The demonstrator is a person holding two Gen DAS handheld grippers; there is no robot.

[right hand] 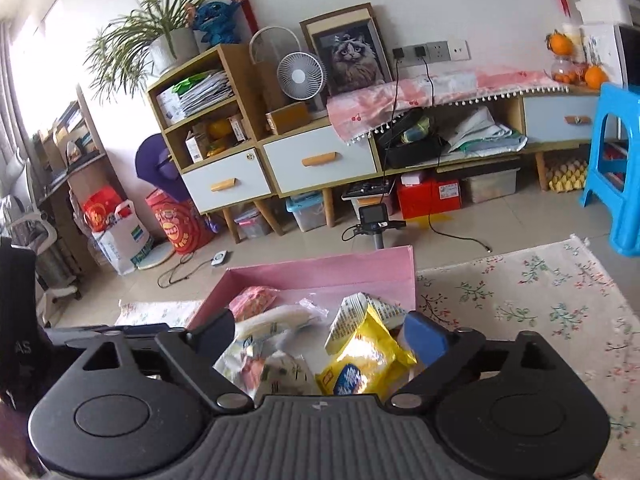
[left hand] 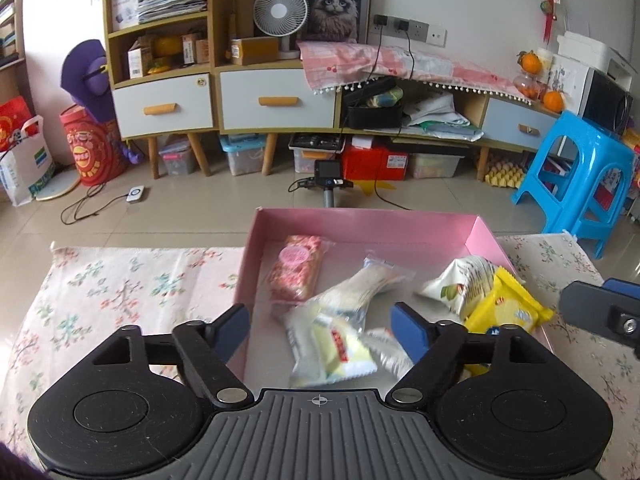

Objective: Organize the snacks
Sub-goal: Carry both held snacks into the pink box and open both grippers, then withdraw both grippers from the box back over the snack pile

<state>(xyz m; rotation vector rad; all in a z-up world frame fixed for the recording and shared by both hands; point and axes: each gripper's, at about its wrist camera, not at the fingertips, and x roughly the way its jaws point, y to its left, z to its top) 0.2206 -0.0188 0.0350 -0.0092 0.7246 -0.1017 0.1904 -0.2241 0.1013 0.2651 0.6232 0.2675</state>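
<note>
A pink box (left hand: 360, 220) (right hand: 328, 272) lies on a floral cloth and holds several snack packets. A pink-and-red packet (left hand: 298, 268) (right hand: 252, 300) rests at its far left. A clear packet of white snacks (left hand: 360, 286) (right hand: 280, 318) lies across the middle, above a white-and-yellow packet (left hand: 336, 346). A white printed bag (left hand: 460, 284) (right hand: 360, 316) and a yellow packet (left hand: 504, 308) (right hand: 368, 360) sit at the right. My left gripper (left hand: 320, 326) hangs open over the white-and-yellow packet, its pads apart from it. Open too, my right gripper (right hand: 320, 336) hovers over the yellow packet, not touching it.
The floral cloth (left hand: 120, 288) (right hand: 520, 308) spreads to both sides of the box. A small camera on a stand (left hand: 330, 182) sits on the tiled floor just behind the box, with cables nearby. A blue plastic stool (left hand: 576, 176) stands at the right, a long low cabinet (left hand: 276, 100) behind.
</note>
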